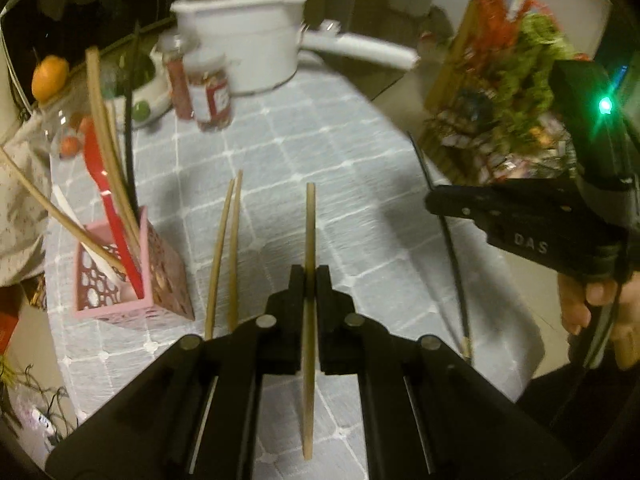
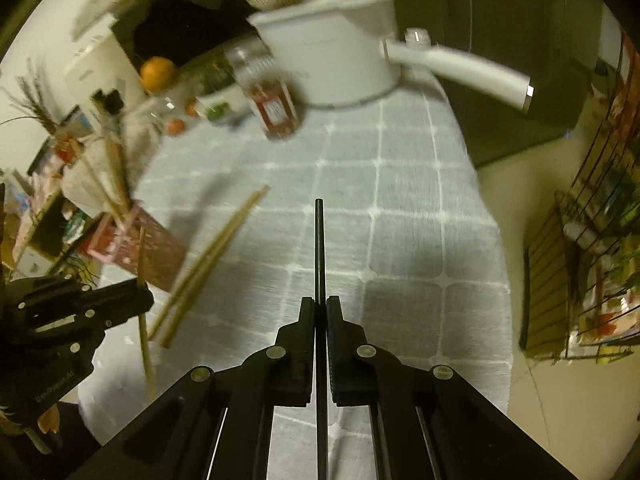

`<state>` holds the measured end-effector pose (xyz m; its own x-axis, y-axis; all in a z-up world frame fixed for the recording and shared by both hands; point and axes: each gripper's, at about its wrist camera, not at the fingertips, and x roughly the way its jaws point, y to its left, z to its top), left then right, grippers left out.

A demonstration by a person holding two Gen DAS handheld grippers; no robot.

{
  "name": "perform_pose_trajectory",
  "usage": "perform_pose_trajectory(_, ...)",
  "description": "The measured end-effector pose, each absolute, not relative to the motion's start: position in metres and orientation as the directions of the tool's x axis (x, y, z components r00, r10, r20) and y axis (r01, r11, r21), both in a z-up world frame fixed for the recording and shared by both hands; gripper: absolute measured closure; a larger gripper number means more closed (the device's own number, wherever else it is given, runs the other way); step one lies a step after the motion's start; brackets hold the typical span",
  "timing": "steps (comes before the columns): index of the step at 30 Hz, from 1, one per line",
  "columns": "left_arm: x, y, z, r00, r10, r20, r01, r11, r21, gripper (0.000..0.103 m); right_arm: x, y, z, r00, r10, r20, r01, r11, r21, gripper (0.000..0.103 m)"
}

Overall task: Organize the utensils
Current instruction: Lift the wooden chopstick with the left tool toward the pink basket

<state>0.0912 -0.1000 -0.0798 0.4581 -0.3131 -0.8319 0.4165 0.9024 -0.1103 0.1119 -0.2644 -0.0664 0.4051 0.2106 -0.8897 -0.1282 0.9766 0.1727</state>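
A grey checked tablecloth (image 1: 360, 168) spreads beneath both tongs. Ahead and left of the left gripper (image 1: 309, 280) stands the pink perforated utensil holder (image 1: 132, 280), already bristling with sticks and a red utensil. Just left of its jaws lie two bamboo chopsticks (image 1: 226, 256). Those jaws pinch a bamboo chopstick (image 1: 310, 220) mid-length. The right gripper (image 2: 320, 312) is clamped on a black chopstick (image 2: 319, 240). Both sticks look light, stiff and smooth, so a middle grip should limit swivelling.
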Motion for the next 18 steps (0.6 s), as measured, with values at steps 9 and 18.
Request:
perform_pose_trajectory(9, 0.050, -0.074, -0.040, 0.576, -0.395, -0.716, 0.467, 0.877, -0.109, 0.097, 0.076, -0.234, -0.018, 0.548, 0.203, -0.812, -0.209, 0.973, 0.102, 0.098)
perform_pose_trajectory(18, 0.036, -0.026, -0.004, 0.686, -0.464, -0.560, 0.431, 0.880, -0.200, 0.097, 0.065, -0.204, 0.010, 0.629, 0.236, -0.741, -0.272, 0.959, 0.075, 0.098)
